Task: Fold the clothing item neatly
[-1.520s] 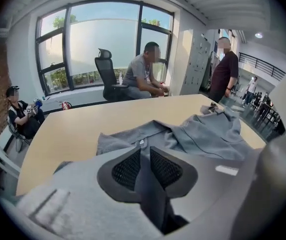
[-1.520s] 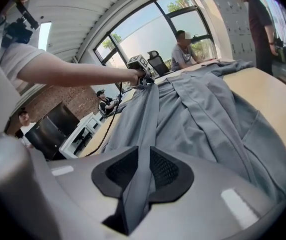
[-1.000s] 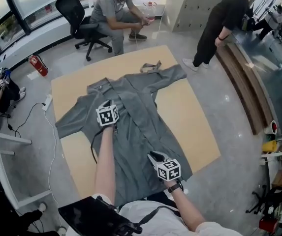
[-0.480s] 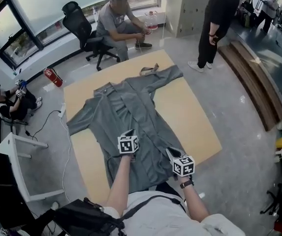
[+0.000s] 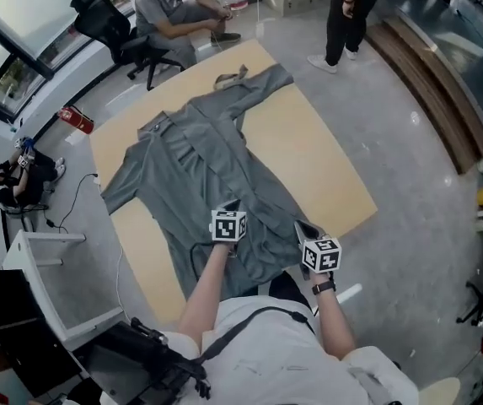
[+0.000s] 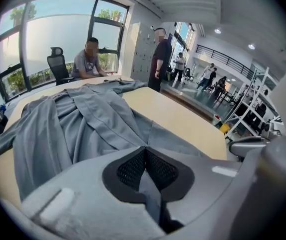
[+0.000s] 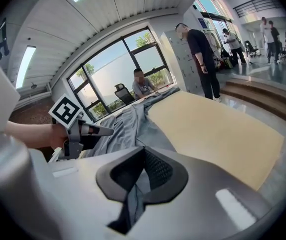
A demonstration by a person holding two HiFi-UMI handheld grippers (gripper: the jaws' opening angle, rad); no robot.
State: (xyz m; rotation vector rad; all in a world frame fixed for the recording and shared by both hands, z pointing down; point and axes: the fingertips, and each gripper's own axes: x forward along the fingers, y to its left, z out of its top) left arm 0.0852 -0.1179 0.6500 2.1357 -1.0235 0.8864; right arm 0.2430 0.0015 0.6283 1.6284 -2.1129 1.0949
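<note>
Garment [image 5: 199, 159] lies spread on the mat [image 5: 308, 159] on the floor, its near hem [image 5: 262, 264] held by both grippers. The left gripper [image 5: 230, 203] has its fingers together on the cloth, and the right gripper [image 5: 299, 225] has fingers that have just been closing onto it. The first fold seems in hand; next, lift the hem evenly and carry it toward the collar [image 5: 153, 126].

A flat tan rectangular board [image 5: 313, 163] lies on the glossy grey floor [image 5: 401, 154], its corners turned at an angle to the head view. Spread across the board is a long grey fabric garment [image 5: 195, 171], front open, collar toward the far edge and hem toward the near one. One sleeve reaches the far corner, where a looped grey strap [image 5: 230, 79] lies against it; the other stretches to the board's left edge. On the bare floor beyond lies a red fire extinguisher [image 5: 77, 118].
</note>
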